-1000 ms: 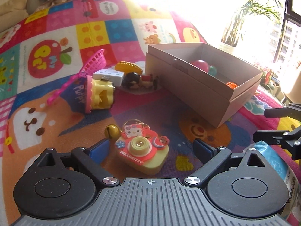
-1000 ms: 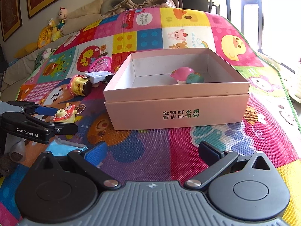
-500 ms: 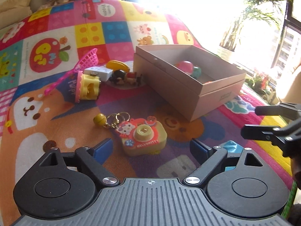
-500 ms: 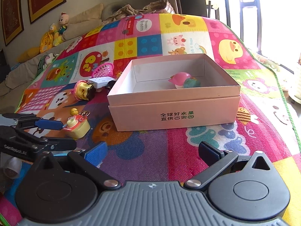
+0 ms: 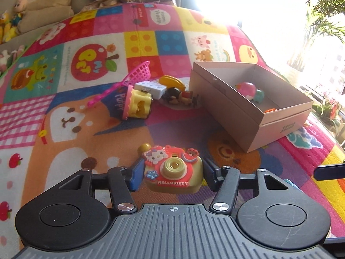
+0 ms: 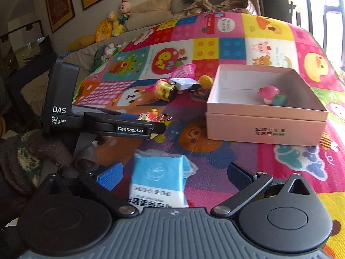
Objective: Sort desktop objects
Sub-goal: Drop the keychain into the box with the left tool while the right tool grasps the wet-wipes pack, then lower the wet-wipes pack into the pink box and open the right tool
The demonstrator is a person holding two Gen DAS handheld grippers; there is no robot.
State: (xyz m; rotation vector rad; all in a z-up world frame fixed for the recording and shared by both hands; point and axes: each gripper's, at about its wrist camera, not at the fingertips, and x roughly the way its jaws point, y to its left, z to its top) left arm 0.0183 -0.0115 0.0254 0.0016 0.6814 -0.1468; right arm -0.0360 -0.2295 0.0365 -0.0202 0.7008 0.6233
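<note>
Having closed in, the left claw [image 5: 171, 173] now grips the toy camera [image 5: 173, 172]; right claw [image 6: 172, 173] gapes.

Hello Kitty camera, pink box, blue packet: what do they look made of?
Hello Kitty camera: likely soft rubbery PVC, matte, going by the raised moulded figures and lettering. Pink box: paperboard, matte, with crisp folded edges and printed text. Blue packet: thin glossy plastic film, crinkled at its edge; probably tissues.

Yellow Hello Kitty toy camera [image 5: 173, 176] between gripper fingers [image 5: 137, 176]
</note>
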